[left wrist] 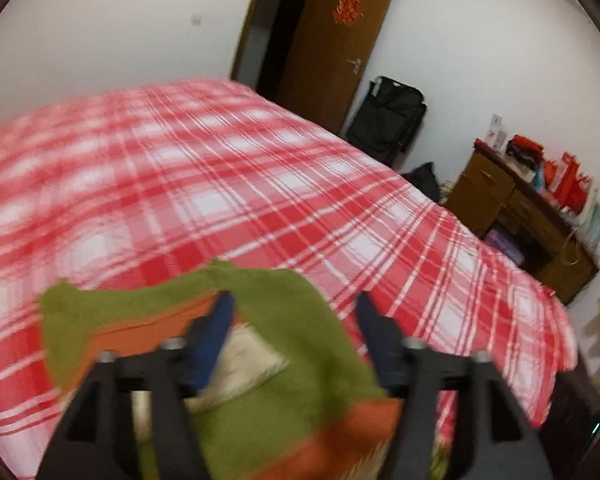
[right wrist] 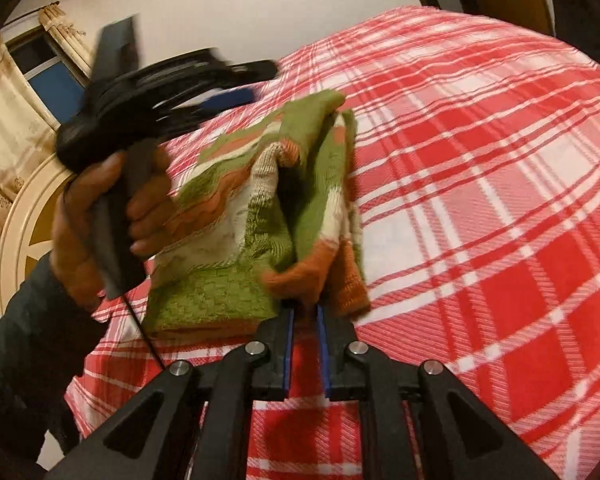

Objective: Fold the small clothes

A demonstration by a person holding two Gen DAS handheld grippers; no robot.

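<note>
I have one small garment [right wrist: 260, 216] on the bed [right wrist: 480, 184], a knitted piece in green, orange and cream, sitting in the left middle of the right wrist view and along the bottom of the left wrist view. It is already doubled over itself: I can see layered edges stacked at its lower left. I judge the fold partly made, not finished, because the top flap stands up and gapes instead of lying flat.

My right gripper [right wrist: 304, 320] at the bottom centre has its blue pads nearly together, and the orange hem at the near edge of the garment runs down into the slot between them, so I read it as pinching that hem.

My left gripper [left wrist: 296, 320] stands wide, its blue tips well apart above the cloth, with nothing between the pads. In the right wrist view the hand [right wrist: 100, 216] carries it at upper left, just beside the garment.

What I think remains: let the hem go, press the raised flap flat, perhaps one more fold.

As for containers, I see a wooden desk [left wrist: 496, 196] with drawers at right in the left wrist view, piled with red bags and boxes on top; its drawers look shut, contents unseen. A black bag [left wrist: 388, 116] leans by the door, its contents hidden.
</note>
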